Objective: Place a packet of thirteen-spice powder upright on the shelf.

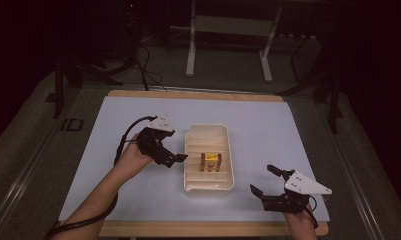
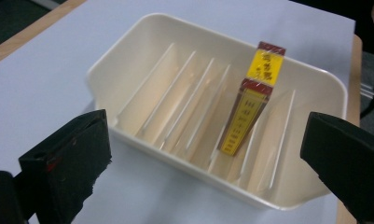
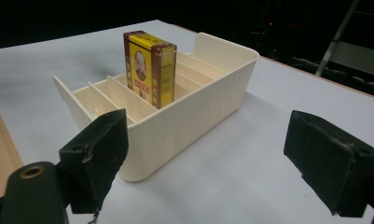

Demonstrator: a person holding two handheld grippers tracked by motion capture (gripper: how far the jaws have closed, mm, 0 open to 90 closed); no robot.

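Standing upright in a slot of the cream divided tray point(image 1: 192, 150), the yellow-and-red box point(image 1: 210, 162) is free of both tools. Your left hand-held gripper point(image 1: 180, 159) sits just beside the tray's left wall, jaws wide and empty. Your right hand-held gripper point(image 1: 264, 180) rests apart on the counter point(image 1: 268, 125), jaws spread, nothing between them.

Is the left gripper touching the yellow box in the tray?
Apart. The left gripper view shows the left gripper open, its jaws outside the cream tray, well short of the yellow box.
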